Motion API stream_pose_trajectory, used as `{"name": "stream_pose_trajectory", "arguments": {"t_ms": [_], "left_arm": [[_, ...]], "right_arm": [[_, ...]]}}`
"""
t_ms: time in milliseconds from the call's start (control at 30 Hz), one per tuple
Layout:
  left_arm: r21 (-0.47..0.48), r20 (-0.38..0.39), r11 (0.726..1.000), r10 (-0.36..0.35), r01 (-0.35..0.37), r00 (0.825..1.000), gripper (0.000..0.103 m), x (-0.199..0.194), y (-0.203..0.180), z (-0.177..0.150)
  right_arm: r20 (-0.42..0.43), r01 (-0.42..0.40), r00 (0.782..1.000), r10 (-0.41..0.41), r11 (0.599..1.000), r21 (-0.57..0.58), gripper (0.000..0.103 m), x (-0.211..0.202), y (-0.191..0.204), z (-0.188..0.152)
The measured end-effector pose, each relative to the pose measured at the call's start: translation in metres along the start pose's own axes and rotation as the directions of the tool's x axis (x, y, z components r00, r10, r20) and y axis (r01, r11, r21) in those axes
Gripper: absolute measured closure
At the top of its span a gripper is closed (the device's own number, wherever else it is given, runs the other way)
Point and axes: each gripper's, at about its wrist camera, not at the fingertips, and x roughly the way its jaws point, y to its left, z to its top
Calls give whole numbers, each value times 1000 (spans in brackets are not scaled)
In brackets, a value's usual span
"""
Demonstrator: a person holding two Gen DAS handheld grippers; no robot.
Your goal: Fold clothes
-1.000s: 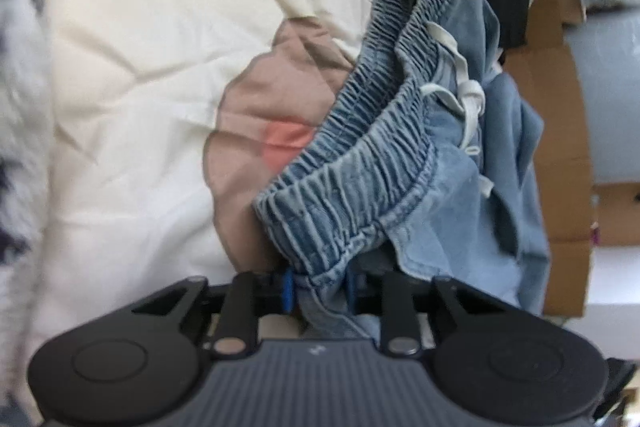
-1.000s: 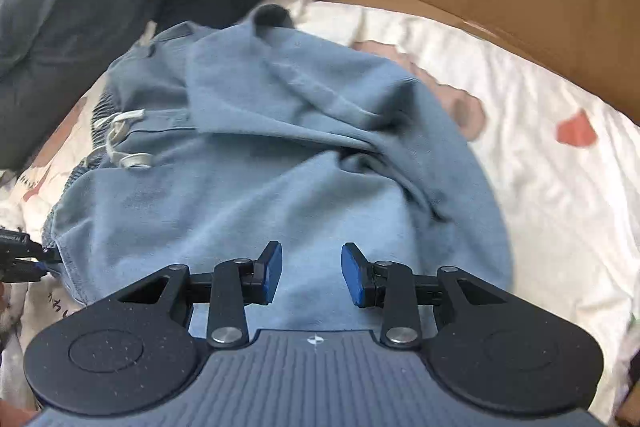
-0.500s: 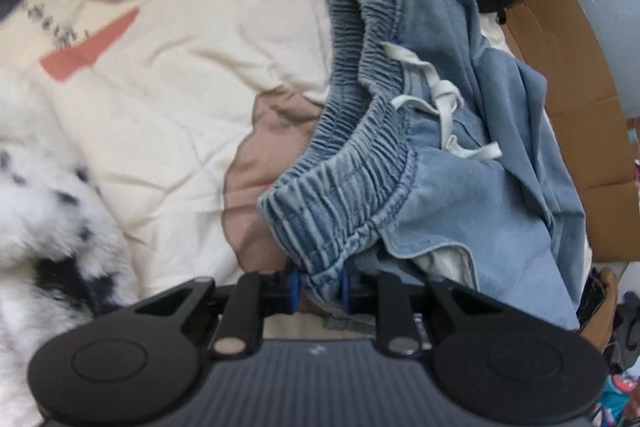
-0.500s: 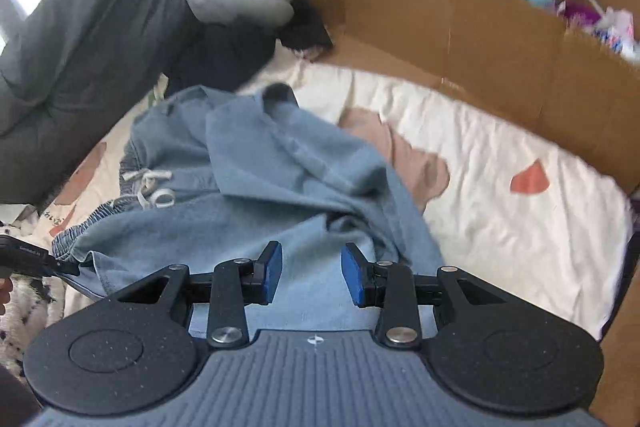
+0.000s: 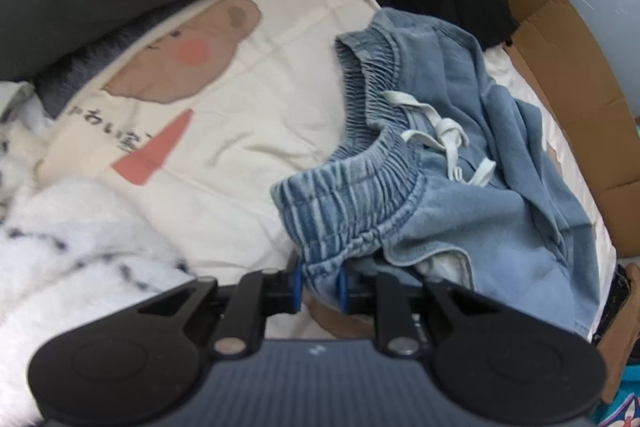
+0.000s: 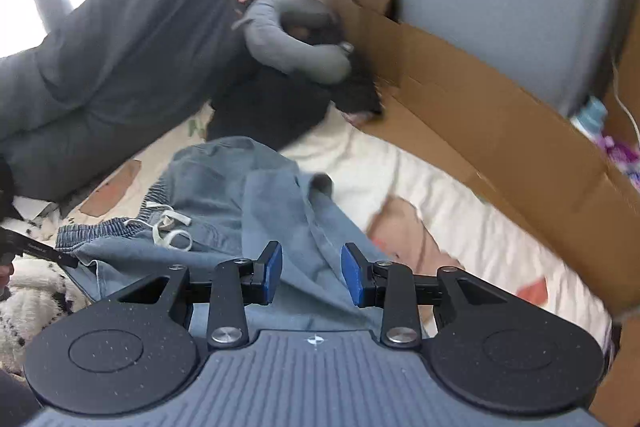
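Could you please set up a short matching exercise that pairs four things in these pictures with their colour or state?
Things:
1. elastic-waisted blue denim trousers
2. white cotton drawstring
3. left tool
4. right tool

States:
A. open, gripping nothing
B. crumpled on the cream printed bedsheet
C. closed on the waistband
D. tied in a loose bow

Pairs: 1-B, 2-D, 3-C, 4-A

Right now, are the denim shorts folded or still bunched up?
Bunched, not folded. The denim shorts lie crumpled, their elastic waistband curling and pinched in the left hand-held gripper.
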Motion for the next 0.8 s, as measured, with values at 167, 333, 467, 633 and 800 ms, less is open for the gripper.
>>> {"name": "stream_pose_trajectory", "arguments": {"t_ms": [167,333,467,633,800], "left_arm": [[-7,-3,1000,0,0,1000,89,5,10,2],[-13,-24,1000,-9,9,1000,89,20,18,-3],[-21,-26,1000,-20,20,999,89,29,24,-5],[-37,-26,999,-24,23,999,88,45,31,-8],[-75,-39,997,-28,25,999,88,59,39,-13]], "right_arm": [[-20,-51,999,50,997,-65,63,22,22,16],[-58,-96,994,91,990,-104,63,51,34,8],[-82,-142,988,133,982,-126,63,80,33,-2],[-79,-259,965,252,962,-91,63,143,26,-6],[-82,-344,938,337,933,-106,63,208,32,3]]}}
